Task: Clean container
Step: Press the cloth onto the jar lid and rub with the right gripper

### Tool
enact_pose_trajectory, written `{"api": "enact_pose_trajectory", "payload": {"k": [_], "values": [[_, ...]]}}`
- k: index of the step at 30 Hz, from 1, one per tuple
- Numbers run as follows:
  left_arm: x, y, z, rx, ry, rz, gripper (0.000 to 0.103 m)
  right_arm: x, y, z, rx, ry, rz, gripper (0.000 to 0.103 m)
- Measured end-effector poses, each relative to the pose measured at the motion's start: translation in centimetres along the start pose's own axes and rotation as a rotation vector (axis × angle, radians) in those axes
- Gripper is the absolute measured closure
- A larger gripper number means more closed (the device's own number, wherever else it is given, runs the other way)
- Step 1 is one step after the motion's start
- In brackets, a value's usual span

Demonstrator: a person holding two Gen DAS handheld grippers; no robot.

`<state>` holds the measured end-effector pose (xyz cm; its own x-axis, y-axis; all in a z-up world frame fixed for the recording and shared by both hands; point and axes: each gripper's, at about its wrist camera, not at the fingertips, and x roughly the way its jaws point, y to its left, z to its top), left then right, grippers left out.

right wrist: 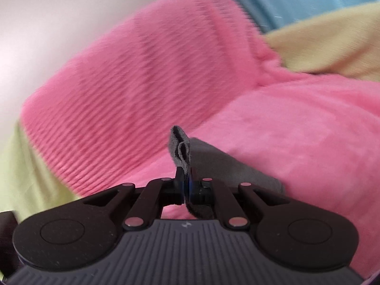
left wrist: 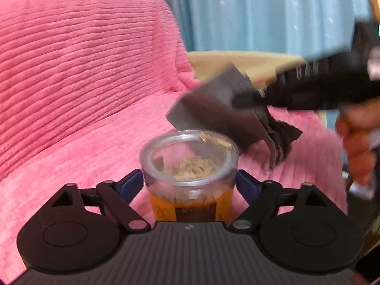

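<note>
Left wrist view: left gripper (left wrist: 190, 185) has its blue pads (left wrist: 129, 185) clamped on either side of a clear jar (left wrist: 188, 166), just under the rim, so the container sits upright btwn the fingers, over the pink ribbed blanket (left wrist: 83, 71). Jar has an orange label low down, lid off, w/ tan crumbly residue on the bottom and a smear on the far inner wall. Right gripper (left wrist: 249, 97) comes in from the right, a hand (left wrist: 358, 142) on its handle, w/ a folded grey cloth (left wrist: 213, 114) hanging just above and behind the jar mouth, not yet inside as far as I can tell; blurry there. Right wrist view: right gripper fingers are pinched tight on the cloth (right wrist: 187, 156), a folded edge sticking out past the tips; jar not in that view. Step in hand looks like wiping the inside. To do it well: keep the left hold firm and jar level so crumbs don't spill on the blanket, lead w/ the loose cloth edge not the fingertips, go down along the wall, sweep round, esp. the far-wall smear. Risk: cloth bunching at the rim, or a push that tips the jar in its grip.
</note>
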<state>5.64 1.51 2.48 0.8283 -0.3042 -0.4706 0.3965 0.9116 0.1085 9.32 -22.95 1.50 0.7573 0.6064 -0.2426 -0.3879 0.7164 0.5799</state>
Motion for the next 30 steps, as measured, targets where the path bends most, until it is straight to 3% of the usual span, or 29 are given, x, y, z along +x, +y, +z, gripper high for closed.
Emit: {"api": "enact_pose_trajectory", "payload": {"k": [3,5,9,13,17,20,25,30], "values": [[0.3,0.2,-0.2,-0.002,-0.015,-0.005,0.019,0.2,1.7,-0.1,-0.066,0.057,0.104,0.100],[0.4,0.4,-0.4,-0.011,-0.019,-0.008,0.020,0.9,2.8,-0.4,-0.107,0.089,0.129,0.100],[0.8,0.7,-0.3,-0.001,-0.012,-0.016,0.020,2.6,4.1,-1.3,-0.214,0.141,0.088,0.101],[1.1,0.9,-0.2,0.000,-0.012,-0.023,0.020,1.7,4.1,-1.2,-0.178,0.179,0.101,0.101],[1.3,0.9,-0.2,0.013,-0.007,-0.026,0.020,1.9,4.1,-1.9,-0.116,0.243,0.220,0.101],[1.3,0.5,-0.3,0.040,-0.011,-0.016,0.020,3.5,4.0,-2.2,-0.059,0.250,0.258,0.101],[1.4,0.3,-0.3,0.051,-0.019,-0.008,0.020,6.2,4.7,-1.4,-0.069,0.228,0.230,0.102],[0.5,-2.0,-0.6,0.027,-0.019,0.013,0.020,6.8,3.8,-0.8,-0.075,0.149,0.128,0.102]]}}
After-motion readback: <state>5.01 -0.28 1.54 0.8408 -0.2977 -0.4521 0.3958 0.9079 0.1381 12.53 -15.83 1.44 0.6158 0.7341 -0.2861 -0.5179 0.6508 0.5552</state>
